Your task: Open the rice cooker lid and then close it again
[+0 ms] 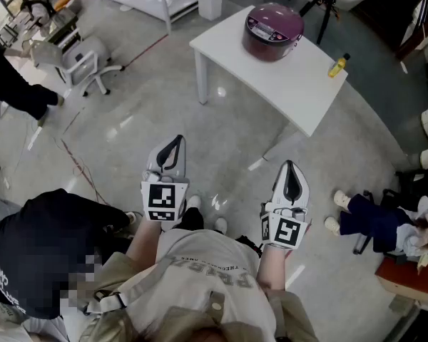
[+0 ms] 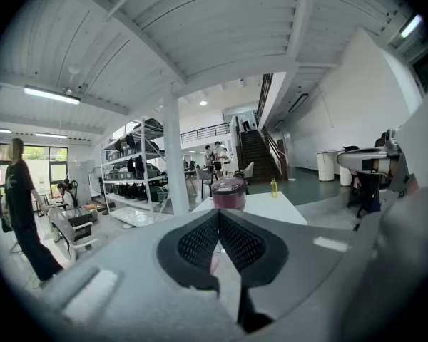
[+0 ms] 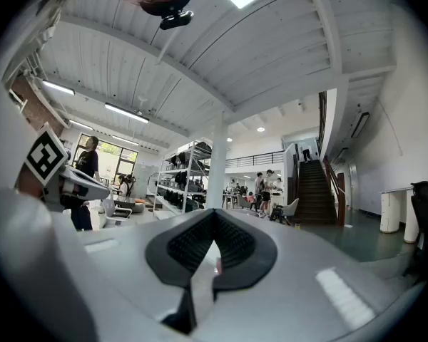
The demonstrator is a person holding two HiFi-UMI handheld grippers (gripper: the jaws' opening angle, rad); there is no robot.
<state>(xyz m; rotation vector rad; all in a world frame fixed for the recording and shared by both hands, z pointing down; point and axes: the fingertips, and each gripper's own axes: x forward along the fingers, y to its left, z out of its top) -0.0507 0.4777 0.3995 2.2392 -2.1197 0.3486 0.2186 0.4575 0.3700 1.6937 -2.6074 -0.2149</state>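
A maroon rice cooker (image 1: 272,30) with its lid down stands on a white table (image 1: 292,84) far ahead of me; the left gripper view shows the rice cooker (image 2: 228,193) small and distant beyond the jaw tips. My left gripper (image 1: 177,142) and right gripper (image 1: 290,165) hang side by side over the floor, well short of the table. Both are shut with nothing between the jaws. The right gripper (image 3: 214,214) points level across the room, and the cooker does not show in its view.
A yellow bottle (image 1: 338,65) stands on the table's right end. A person in black (image 1: 39,255) stands close at my left. An office chair (image 1: 85,63) sits at the far left, and a doll (image 1: 385,223) lies at the right. A white pillar (image 2: 173,155) and shelves stand farther off.
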